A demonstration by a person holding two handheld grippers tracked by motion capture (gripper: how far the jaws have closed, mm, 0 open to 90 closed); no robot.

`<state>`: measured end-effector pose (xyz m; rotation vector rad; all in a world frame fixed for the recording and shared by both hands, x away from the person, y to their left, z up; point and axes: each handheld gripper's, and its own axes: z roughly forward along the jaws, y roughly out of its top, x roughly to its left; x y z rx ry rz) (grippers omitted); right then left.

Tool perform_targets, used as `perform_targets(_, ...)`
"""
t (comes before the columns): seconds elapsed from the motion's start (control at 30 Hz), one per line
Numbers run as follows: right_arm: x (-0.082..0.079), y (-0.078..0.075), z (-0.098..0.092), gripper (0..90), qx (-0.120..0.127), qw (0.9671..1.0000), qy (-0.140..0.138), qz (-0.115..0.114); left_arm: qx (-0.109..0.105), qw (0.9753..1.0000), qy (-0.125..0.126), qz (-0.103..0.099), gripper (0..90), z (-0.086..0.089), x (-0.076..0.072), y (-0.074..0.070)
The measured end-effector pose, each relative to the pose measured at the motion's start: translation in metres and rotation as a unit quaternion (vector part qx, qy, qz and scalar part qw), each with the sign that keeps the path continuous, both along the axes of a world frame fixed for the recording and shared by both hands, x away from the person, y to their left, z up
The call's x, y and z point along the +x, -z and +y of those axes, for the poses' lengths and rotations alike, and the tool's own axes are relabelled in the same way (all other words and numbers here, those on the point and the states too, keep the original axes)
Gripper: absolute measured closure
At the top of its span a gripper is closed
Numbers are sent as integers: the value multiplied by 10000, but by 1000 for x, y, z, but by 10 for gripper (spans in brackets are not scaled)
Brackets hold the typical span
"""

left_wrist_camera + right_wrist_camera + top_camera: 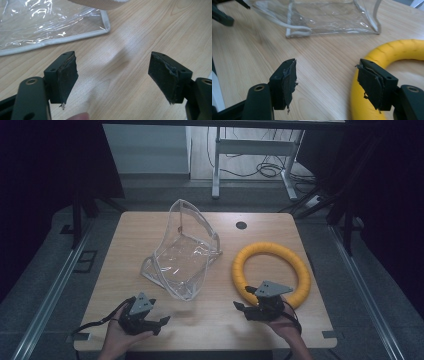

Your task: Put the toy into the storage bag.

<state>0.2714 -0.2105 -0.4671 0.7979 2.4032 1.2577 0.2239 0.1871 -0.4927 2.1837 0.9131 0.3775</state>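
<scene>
Two grippers, left (161,323) and right (240,308), gape empty; ring (270,273) lies outside bag (181,261); packing apparently unstarted.

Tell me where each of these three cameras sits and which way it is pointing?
High view: above the table's near edge, looking forward and down; both hands hold a hand-held gripper, left and right.
Left gripper view: rides the left one, facing the clear bag; open jaws and a fingertip show.
Right gripper view: rides the right one, facing bag and yellow ring; jaws open.
All three share the bag.
</scene>
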Motion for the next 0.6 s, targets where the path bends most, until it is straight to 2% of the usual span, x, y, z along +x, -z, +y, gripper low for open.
perform_targets(0.2,10,-18,-11,315,-261,9995,-78,131,40,10000,-63,-10,229,2,-5,-2)
perform_targets(0.3,15,-21,-14,315,-305,9993,-90,190,42,10000,-73,-21,229,2,-4,-2)
perform_targets(0.33,20,-23,-16,314,-426,9988,-88,229,31,10000,-85,-5,229,2,-4,-2)
perform_targets(0.47,26,-24,-17,309,-594,9977,-81,329,77,10000,-40,23,229,1,-1,-1)
perform_targets(0.6,33,-28,-18,309,-793,9959,-51,427,21,10000,-31,13,229,2,-2,-2)
